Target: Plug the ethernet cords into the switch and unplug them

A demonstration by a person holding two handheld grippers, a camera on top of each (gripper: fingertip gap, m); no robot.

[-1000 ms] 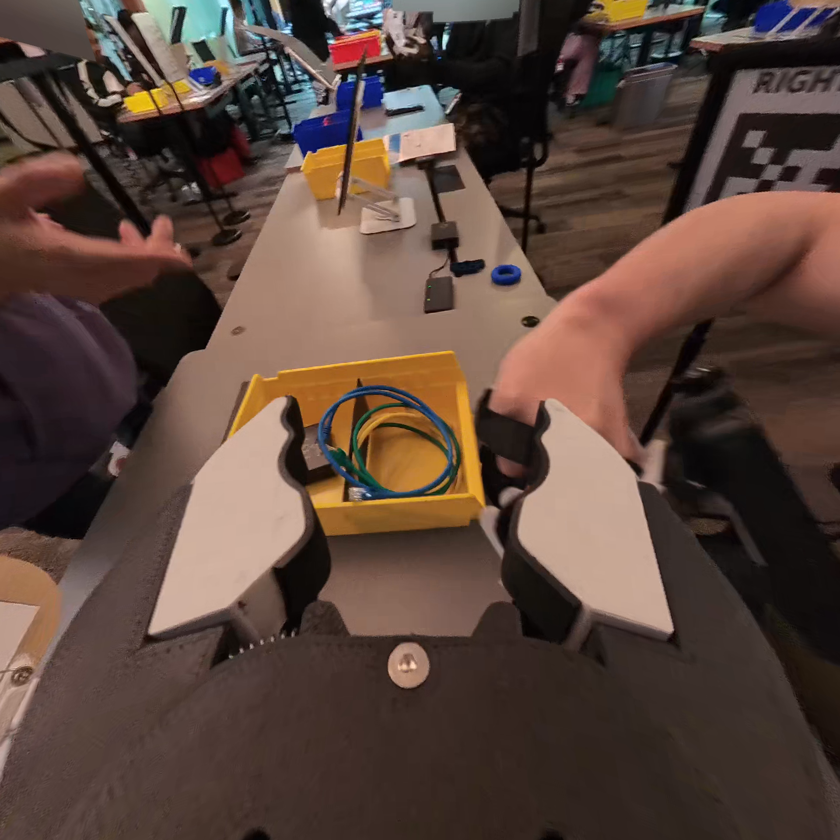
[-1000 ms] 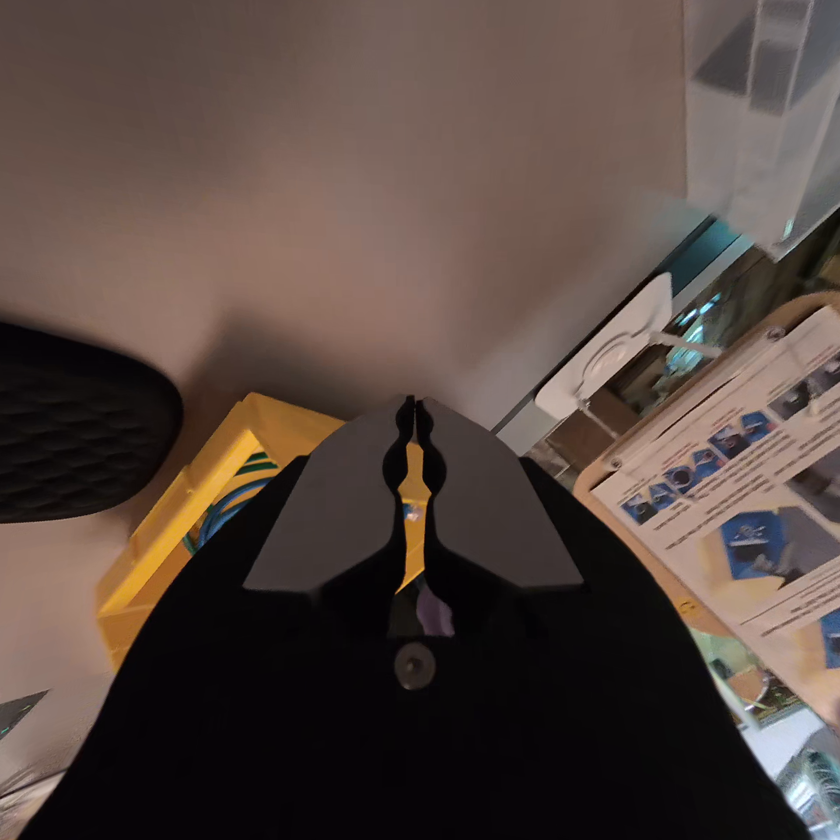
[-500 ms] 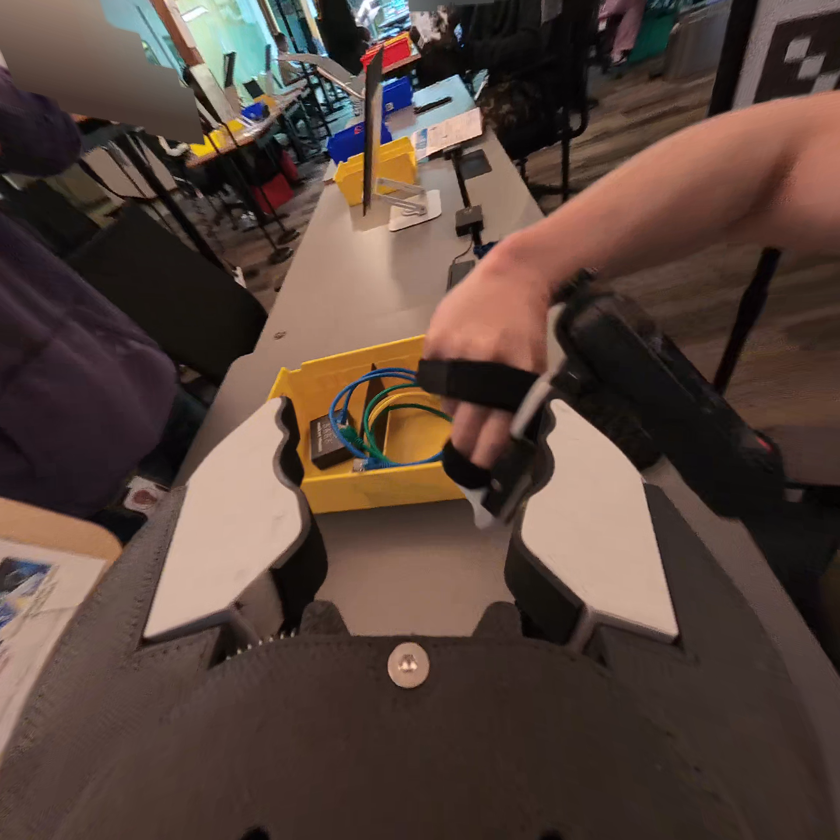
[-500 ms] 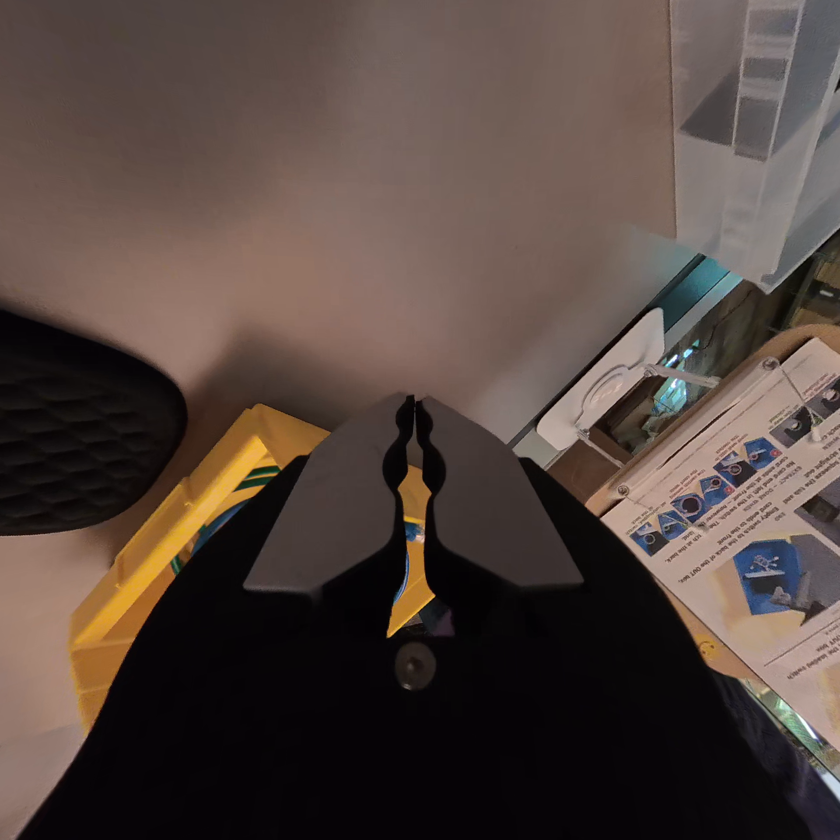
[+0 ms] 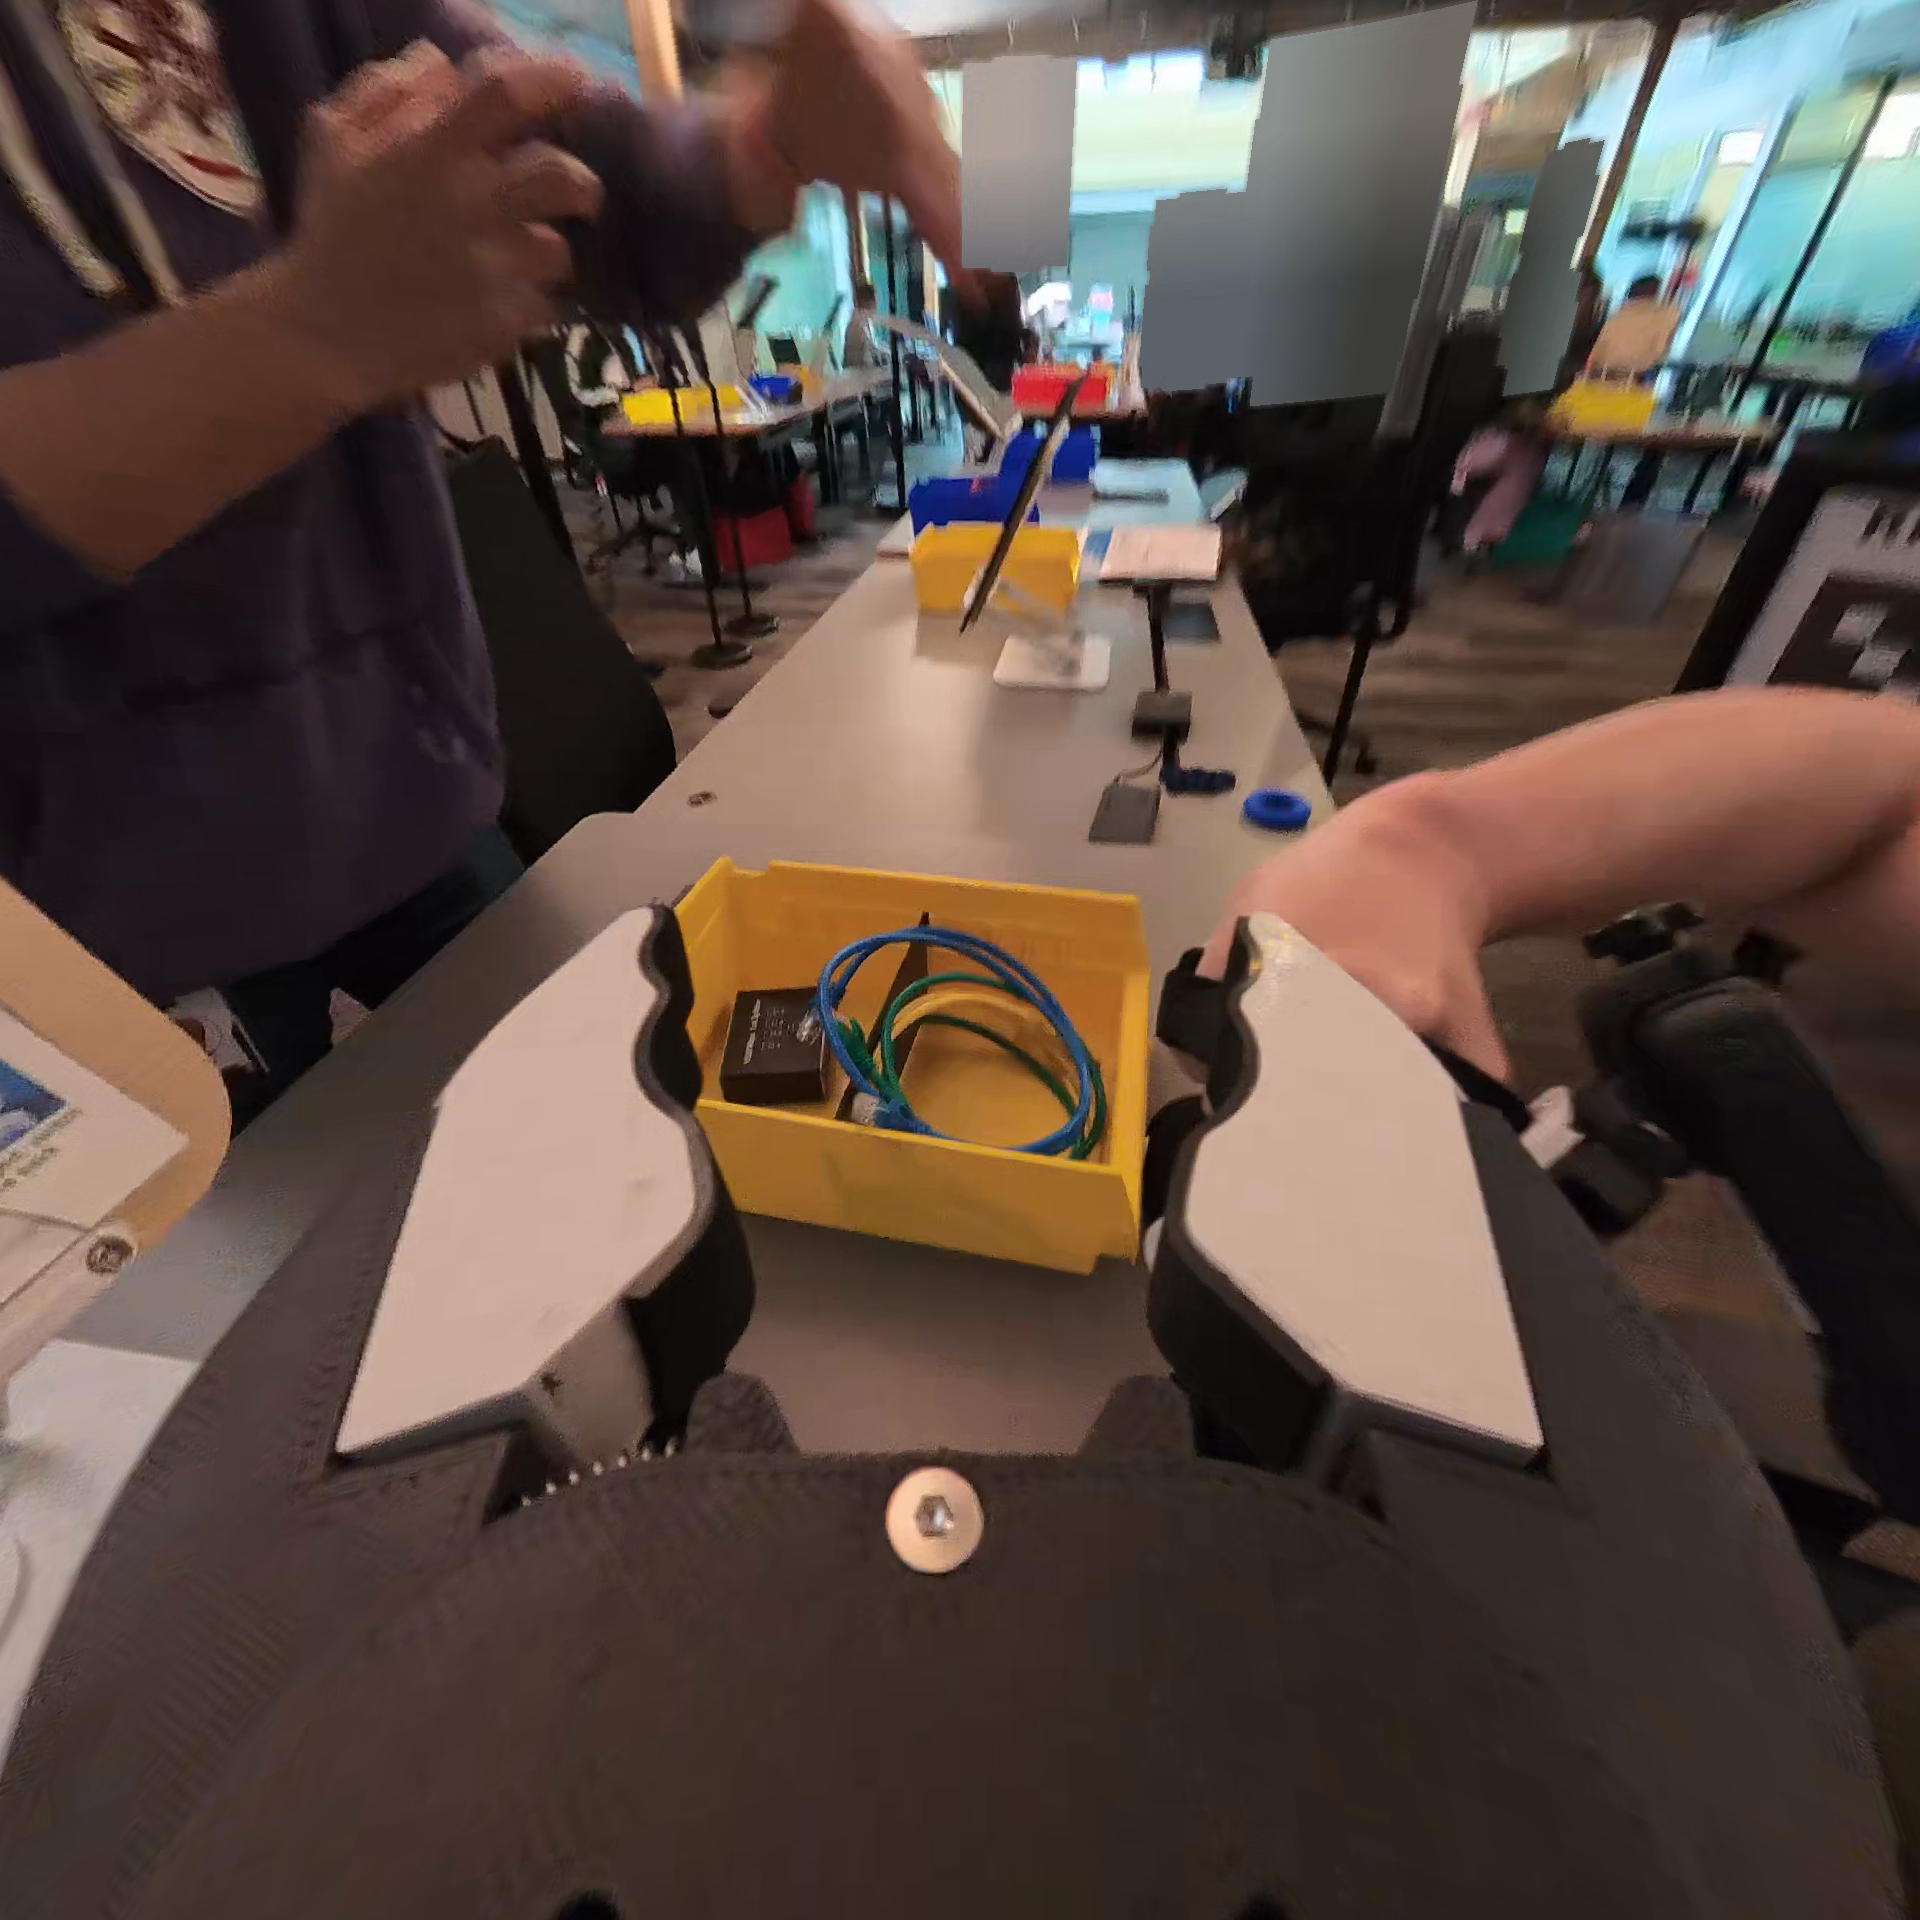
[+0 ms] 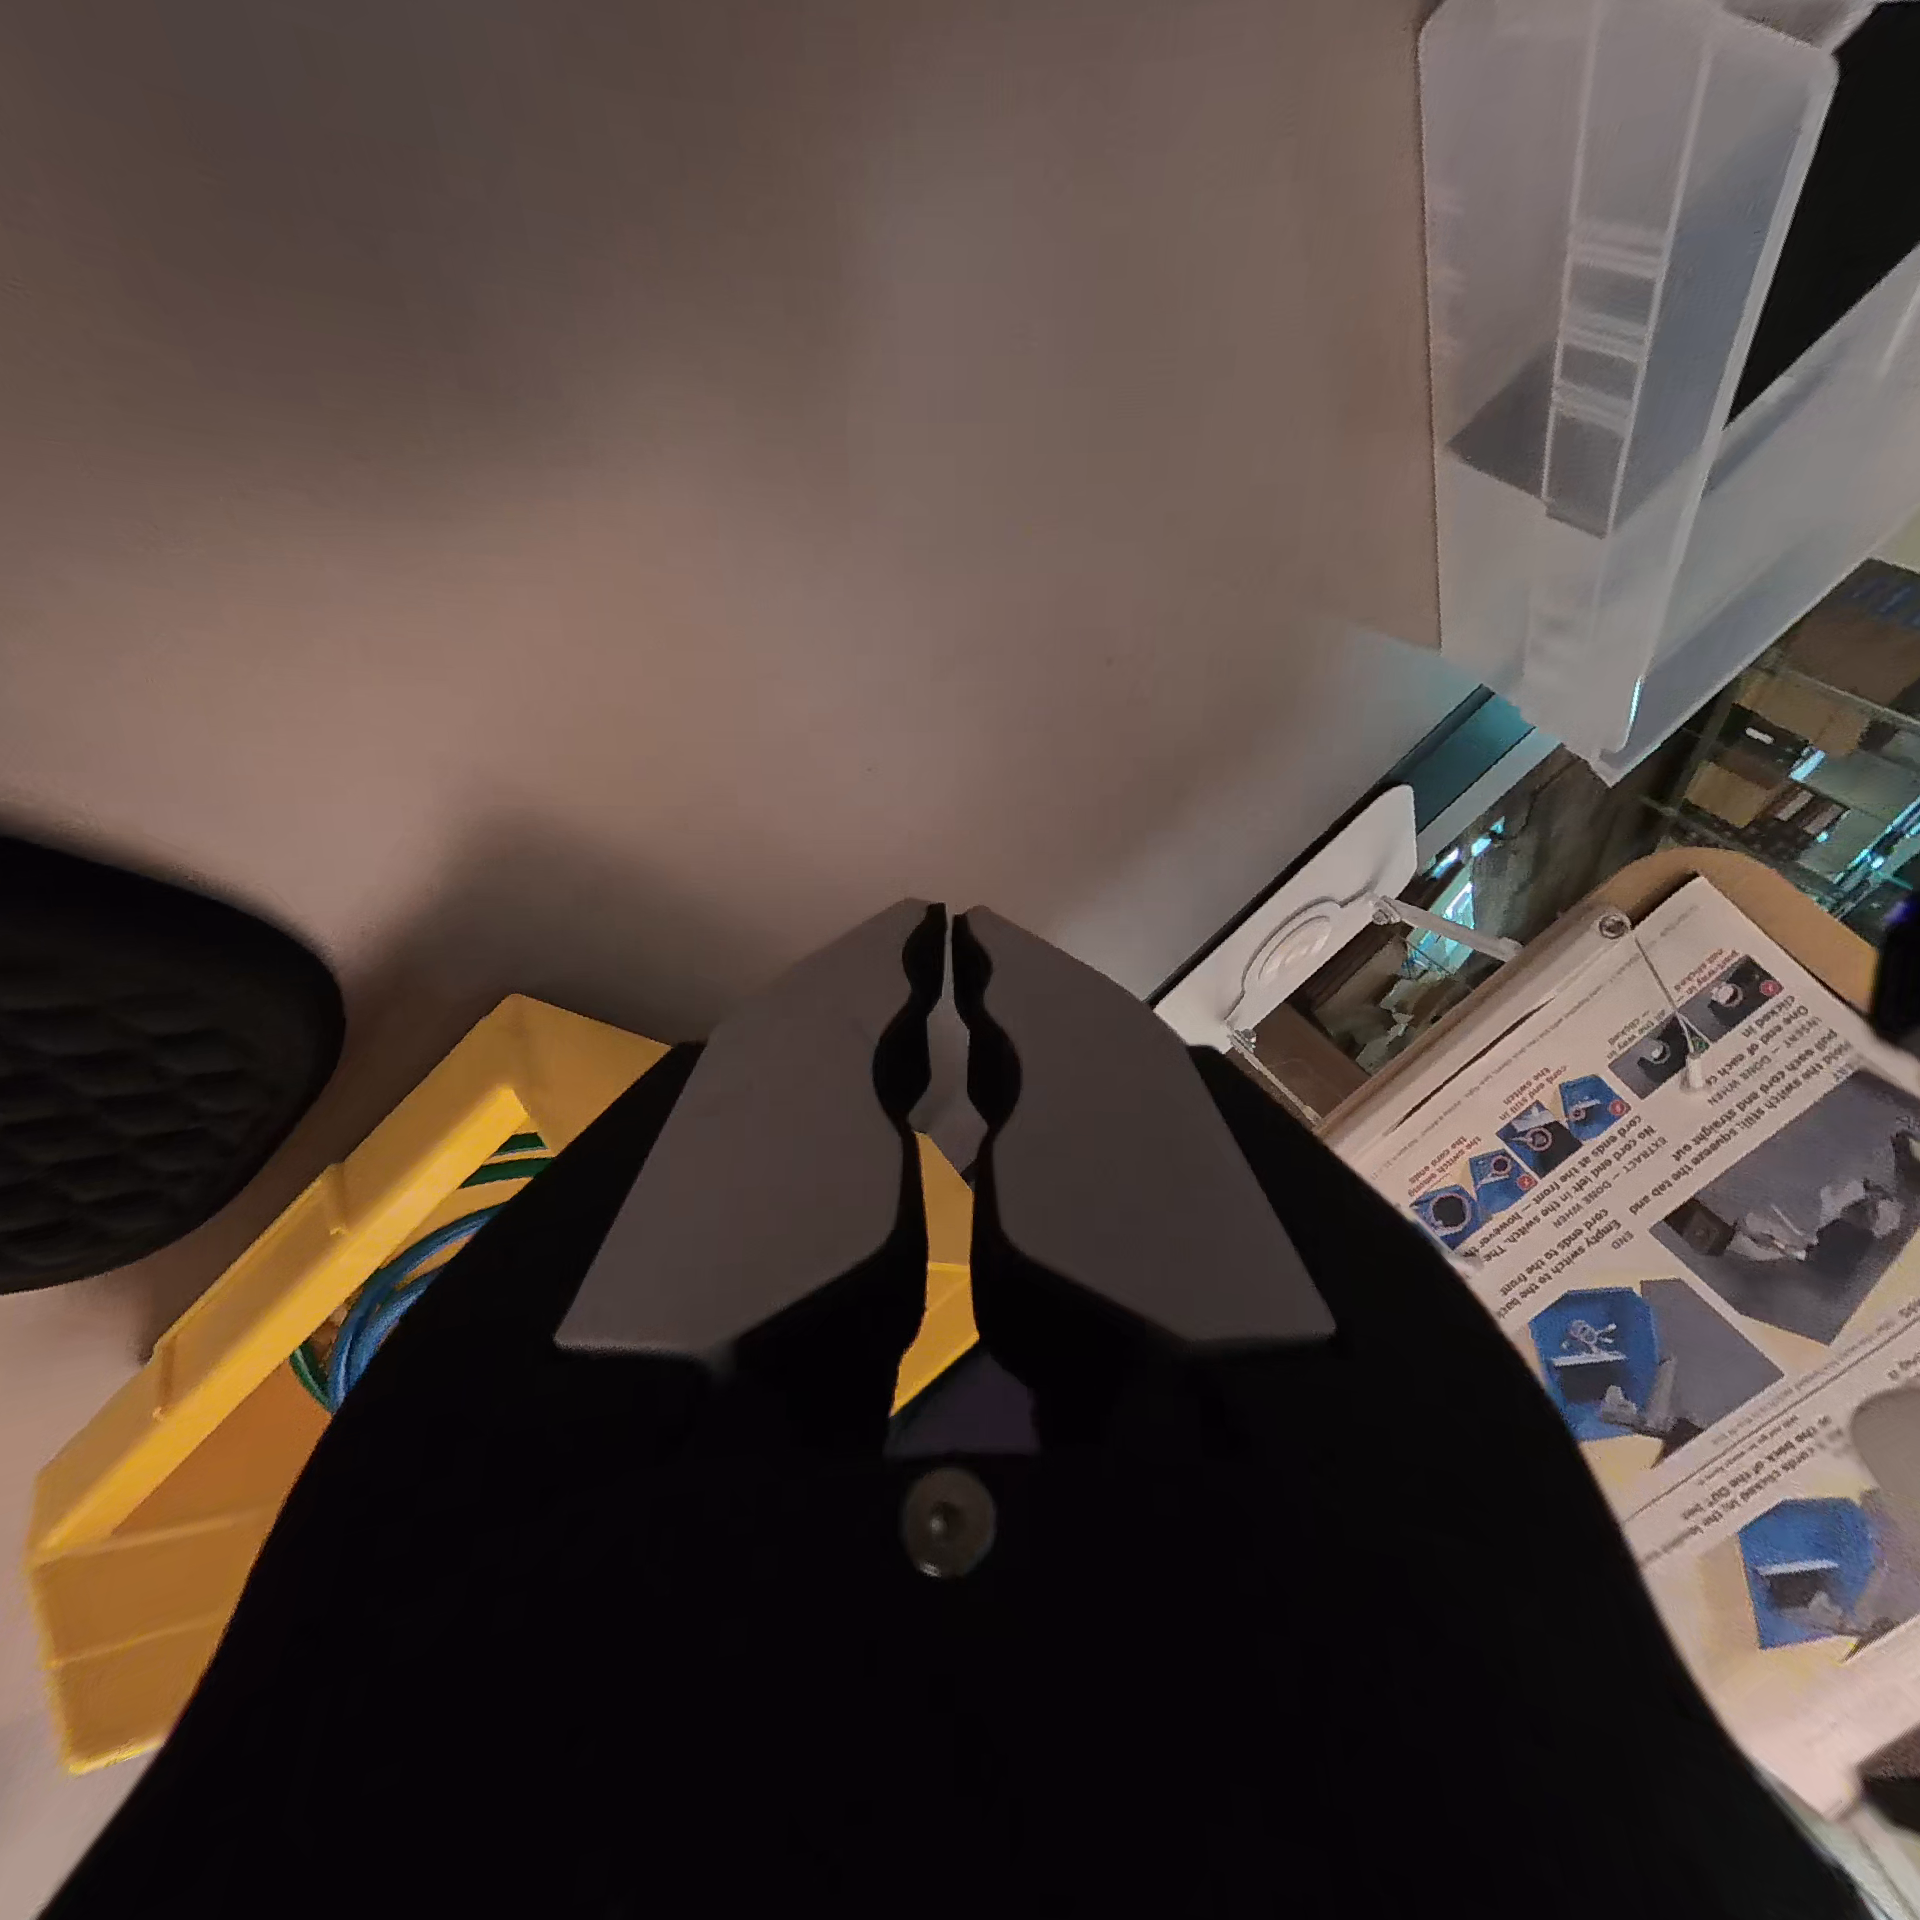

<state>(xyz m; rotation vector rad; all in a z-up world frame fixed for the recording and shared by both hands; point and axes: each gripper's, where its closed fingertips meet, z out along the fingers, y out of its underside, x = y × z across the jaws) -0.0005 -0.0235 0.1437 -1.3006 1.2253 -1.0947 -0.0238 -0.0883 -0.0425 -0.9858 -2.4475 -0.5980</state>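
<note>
A yellow bin [image 5: 935, 1195] sits on the grey table in the left wrist view. It holds a small black switch [image 5: 774, 1044], a coiled blue cord [image 5: 1081, 1049] and a green cord [image 5: 1049, 1086]. My left gripper [image 5: 951, 966] is open and empty, its fingers framing the bin from just above its near side. My right gripper [image 6: 948, 920] is shut and empty, tipped downward above the bin [image 6: 260, 1340]. A hand [image 5: 1382, 904] holds the right gripper's handle to the right of the bin.
A person in a dark purple top [image 5: 260, 675] stands at the table's left edge. An instruction sheet on a board [image 6: 1662, 1195] lies beside the bin. Farther along the table are a blue ring [image 5: 1276, 808], a black adapter [image 5: 1127, 810] and a stand [image 5: 1049, 655]. A clear plastic container [image 6: 1662, 364] sits nearby.
My left gripper's view has lifted and swung, so the bin now shows whole between the fingers. The hand with the right gripper has moved off to the bin's right. The bystander's hands rose.
</note>
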